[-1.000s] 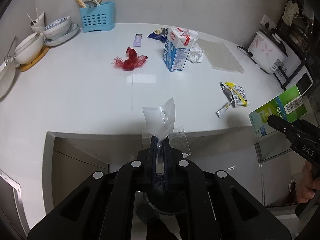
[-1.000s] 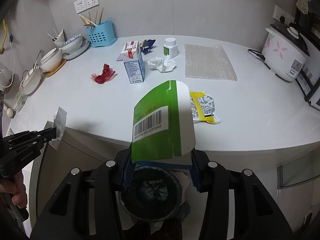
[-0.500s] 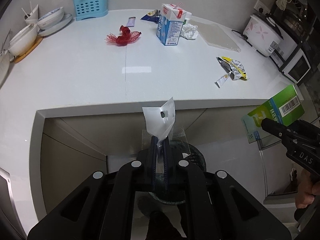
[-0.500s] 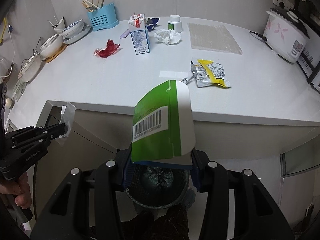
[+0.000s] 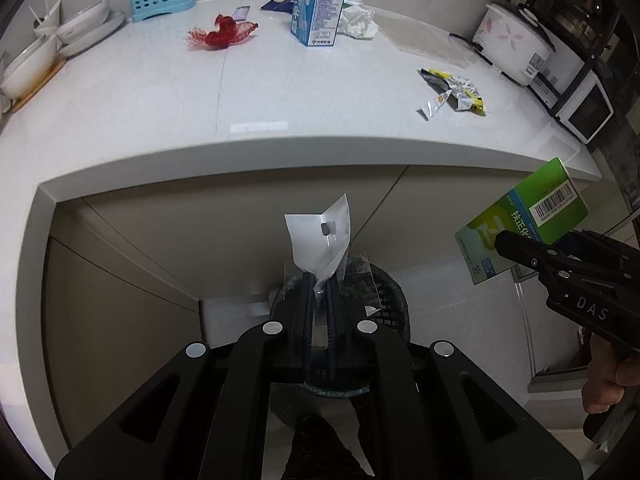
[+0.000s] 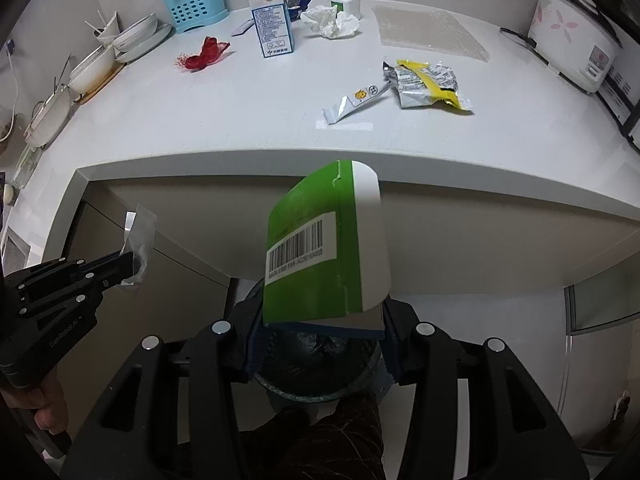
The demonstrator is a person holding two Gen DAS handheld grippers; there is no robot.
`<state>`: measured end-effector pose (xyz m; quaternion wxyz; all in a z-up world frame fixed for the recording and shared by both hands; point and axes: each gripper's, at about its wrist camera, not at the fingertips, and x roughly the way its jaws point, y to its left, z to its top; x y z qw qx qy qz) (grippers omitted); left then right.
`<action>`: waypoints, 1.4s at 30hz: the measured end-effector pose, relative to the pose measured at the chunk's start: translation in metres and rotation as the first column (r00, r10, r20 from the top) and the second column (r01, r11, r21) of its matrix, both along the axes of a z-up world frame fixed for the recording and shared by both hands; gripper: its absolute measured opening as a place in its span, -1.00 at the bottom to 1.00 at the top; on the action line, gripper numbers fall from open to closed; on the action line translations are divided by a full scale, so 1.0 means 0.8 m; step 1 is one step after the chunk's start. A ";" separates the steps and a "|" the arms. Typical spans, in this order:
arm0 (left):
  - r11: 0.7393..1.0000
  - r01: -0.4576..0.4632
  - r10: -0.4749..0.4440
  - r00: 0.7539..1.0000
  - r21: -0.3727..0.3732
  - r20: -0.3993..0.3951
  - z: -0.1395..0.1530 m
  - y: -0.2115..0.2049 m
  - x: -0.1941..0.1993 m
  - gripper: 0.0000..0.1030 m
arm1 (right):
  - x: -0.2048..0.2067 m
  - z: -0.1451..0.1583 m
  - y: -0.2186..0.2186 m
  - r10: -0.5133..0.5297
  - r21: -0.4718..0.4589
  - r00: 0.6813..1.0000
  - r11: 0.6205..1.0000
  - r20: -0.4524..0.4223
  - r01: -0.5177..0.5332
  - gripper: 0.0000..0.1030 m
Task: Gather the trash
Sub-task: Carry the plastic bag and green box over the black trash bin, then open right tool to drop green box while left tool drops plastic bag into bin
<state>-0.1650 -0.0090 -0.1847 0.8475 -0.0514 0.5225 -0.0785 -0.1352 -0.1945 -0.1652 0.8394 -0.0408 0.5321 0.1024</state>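
Note:
My left gripper [image 5: 319, 280] is shut on a clear plastic wrapper [image 5: 320, 238] and holds it above a dark mesh trash bin [image 5: 386, 300] on the floor below the counter edge. My right gripper [image 6: 320, 320] is shut on a green and white carton [image 6: 326, 244], also over the bin [image 6: 316, 376]. The right gripper with the carton [image 5: 524, 226] shows at the right of the left wrist view. The left gripper [image 6: 128, 266] with the wrapper [image 6: 138, 236] shows at the left of the right wrist view.
On the white counter [image 6: 240, 112] lie a red net [image 6: 204, 54], a milk carton [image 6: 272, 20], crumpled tissue [image 6: 330, 22], a yellow snack wrapper [image 6: 428, 84], a silver sachet [image 6: 352, 106] and bubble wrap [image 6: 428, 32]. Bowls [image 6: 96, 68], a blue utensil holder [image 6: 196, 10] and a rice cooker [image 6: 576, 48] stand around.
Both grippers have pulled back from the counter and lowered with their loads. The counter edge now sits above them and the bin lies under both.

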 end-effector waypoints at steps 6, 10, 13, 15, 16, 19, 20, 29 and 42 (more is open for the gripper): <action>1.000 -0.007 0.006 1.000 -0.021 -0.016 -0.031 0.002 -0.005 -0.90 | 0.001 -0.047 0.006 0.012 -0.003 0.999 1.000 -0.039 -0.013 -0.15; 0.999 -0.007 0.006 0.999 -0.043 -0.032 -0.055 0.008 -0.007 -0.89 | 0.000 -0.081 0.014 0.026 -0.020 0.998 0.999 -0.049 -0.026 -0.15; 0.999 -0.010 0.008 0.999 -0.033 -0.052 -0.069 0.013 -0.009 -0.90 | 0.001 -0.106 0.022 0.038 -0.036 0.996 0.999 -0.083 -0.041 -0.15; 1.000 -0.011 0.009 0.998 -0.024 -0.059 -0.074 0.015 -0.011 -0.89 | 0.000 -0.117 0.027 0.047 -0.042 0.994 0.998 -0.097 -0.052 -0.14; 1.000 -0.014 0.012 0.998 -0.022 -0.065 -0.076 0.017 -0.012 -0.89 | -0.001 -0.123 0.029 0.051 -0.040 0.993 0.998 -0.106 -0.055 -0.14; 1.000 -0.021 0.019 0.997 -0.018 -0.078 -0.078 0.017 -0.012 -0.89 | -0.003 -0.135 0.033 0.053 -0.050 0.992 0.997 -0.118 -0.060 -0.12; 1.000 -0.022 0.020 0.997 -0.018 -0.079 -0.078 0.018 -0.012 -0.89 | -0.004 -0.138 0.033 0.052 -0.050 0.992 0.997 -0.119 -0.058 -0.12; 1.000 -0.012 0.011 0.995 -0.008 -0.102 -0.086 0.011 -0.010 -0.89 | 0.008 -0.136 0.029 0.006 -0.030 0.995 0.999 -0.102 -0.009 0.50; 1.000 -0.012 0.011 0.987 -0.008 -0.161 -0.125 -0.056 0.001 -0.89 | 0.011 -0.069 -0.058 -0.006 -0.012 1.000 1.000 -0.008 0.006 0.73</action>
